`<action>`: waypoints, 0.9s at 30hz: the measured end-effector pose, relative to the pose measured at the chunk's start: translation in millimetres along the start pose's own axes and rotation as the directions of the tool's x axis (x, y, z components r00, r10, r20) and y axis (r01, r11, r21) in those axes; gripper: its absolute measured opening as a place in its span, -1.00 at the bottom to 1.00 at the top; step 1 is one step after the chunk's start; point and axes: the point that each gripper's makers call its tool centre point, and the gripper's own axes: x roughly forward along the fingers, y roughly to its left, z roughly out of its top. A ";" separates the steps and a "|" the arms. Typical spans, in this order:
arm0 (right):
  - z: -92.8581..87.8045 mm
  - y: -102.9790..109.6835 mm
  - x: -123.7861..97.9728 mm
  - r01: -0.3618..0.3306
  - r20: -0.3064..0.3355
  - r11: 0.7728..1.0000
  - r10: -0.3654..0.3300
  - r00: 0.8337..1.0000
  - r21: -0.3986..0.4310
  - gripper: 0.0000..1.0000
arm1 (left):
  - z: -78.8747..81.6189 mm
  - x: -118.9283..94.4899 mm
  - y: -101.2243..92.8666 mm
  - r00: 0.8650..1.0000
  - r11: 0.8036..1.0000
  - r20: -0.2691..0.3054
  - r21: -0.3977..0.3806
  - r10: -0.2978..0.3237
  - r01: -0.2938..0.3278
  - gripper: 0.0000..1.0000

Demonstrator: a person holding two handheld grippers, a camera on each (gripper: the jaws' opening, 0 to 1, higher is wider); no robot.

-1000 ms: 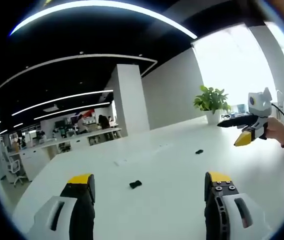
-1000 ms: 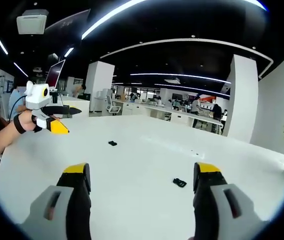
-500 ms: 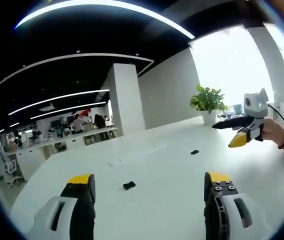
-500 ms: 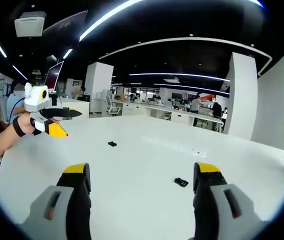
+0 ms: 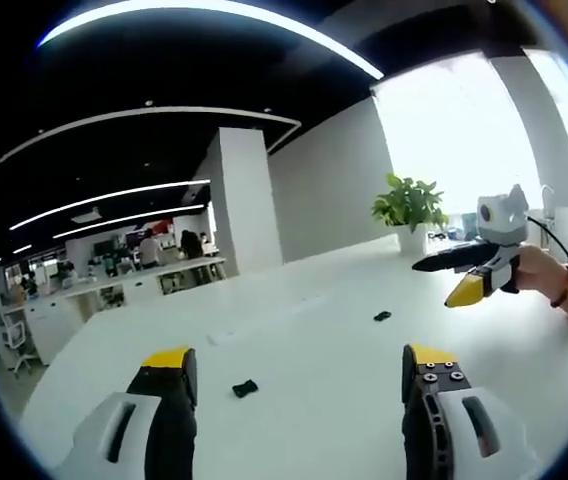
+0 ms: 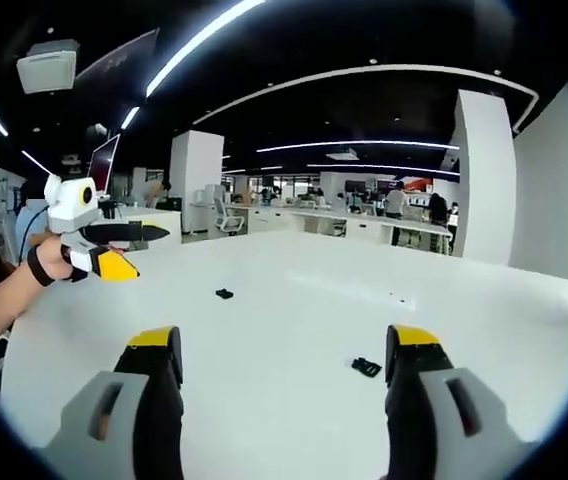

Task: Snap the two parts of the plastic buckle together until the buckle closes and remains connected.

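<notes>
Two small black buckle parts lie apart on the white table (image 5: pixel 314 340). One part (image 5: pixel 245 388) lies just ahead of my left gripper (image 5: pixel 297 360), which hovers open and empty above the table. The other part (image 5: pixel 382 316) lies farther off, toward my right gripper (image 5: pixel 446 282), held in a hand at the right. In the right gripper view, my right gripper (image 6: pixel 282 340) is open and empty, with one buckle part (image 6: pixel 366 367) close by its right jaw. The second part (image 6: pixel 224 294) lies farther back. My left gripper (image 6: pixel 149 252) shows at the left, held above the table.
A potted plant (image 5: pixel 407 200) stands at the table's far edge by a bright window. A white pillar (image 5: pixel 242 205) and office desks with people (image 6: pixel 364 215) lie beyond. A monitor (image 6: pixel 104 165) stands behind the left hand.
Both views have shifted a little, so the hands have moved slightly. In the left gripper view the buckle parts sit lower and further left. Both grippers stay open and the parts lie still.
</notes>
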 end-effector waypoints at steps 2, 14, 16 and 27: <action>4.3 -1.4 -0.9 0.011 0.010 1.000 -0.011 1.000 0.001 0.68 | 3.3 1.1 0.7 1.000 1.000 0.000 0.022 0.008 -0.008 0.74; 17.7 -9.3 1.6 0.015 0.029 1.000 -0.015 0.999 -0.002 0.67 | 6.3 10.7 -0.2 1.000 1.000 -0.009 0.012 -0.008 0.008 0.73; 20.1 -8.2 3.5 0.013 0.038 1.000 -0.013 0.999 0.006 0.66 | 5.1 12.8 -0.3 1.000 1.000 -0.016 0.015 -0.008 0.008 0.73; 23.3 -8.4 11.2 0.011 0.031 1.000 -0.011 0.999 0.004 0.65 | 5.7 14.6 1.8 1.000 1.000 -0.014 0.002 -0.012 0.012 0.73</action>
